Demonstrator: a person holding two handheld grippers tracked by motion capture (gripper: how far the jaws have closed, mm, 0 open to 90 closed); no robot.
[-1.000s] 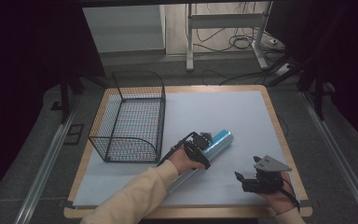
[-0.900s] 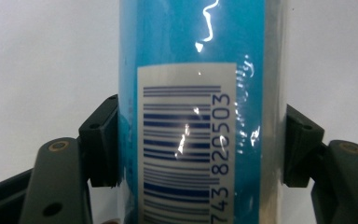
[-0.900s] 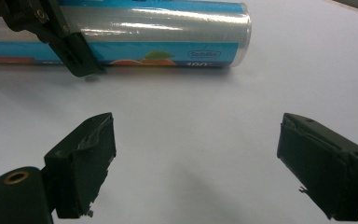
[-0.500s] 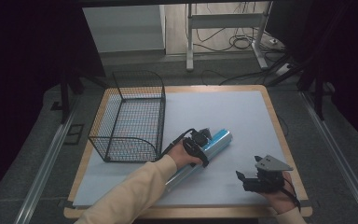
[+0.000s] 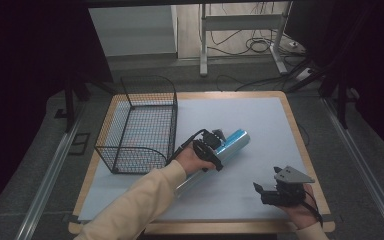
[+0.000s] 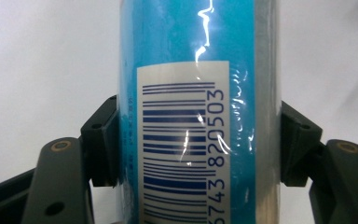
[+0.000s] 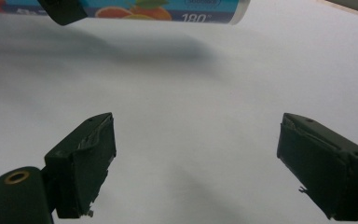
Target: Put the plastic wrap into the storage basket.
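Pale blue surface (image 5: 260, 125) underneath. Left hand-held gripper (image 5: 214, 145) clenched across a blue tube (image 5: 230, 144), pads pressing both sides beside its barcode label (image 6: 184, 144). Right hand-held gripper (image 5: 266, 192) released, jaws wide, near the front edge. Wire basket (image 5: 139, 125) just left of the tube.

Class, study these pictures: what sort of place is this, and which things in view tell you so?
Probably a lab or test bench: a table with a plain white mat, a metal stand with loose cables behind it, dark surroundings.
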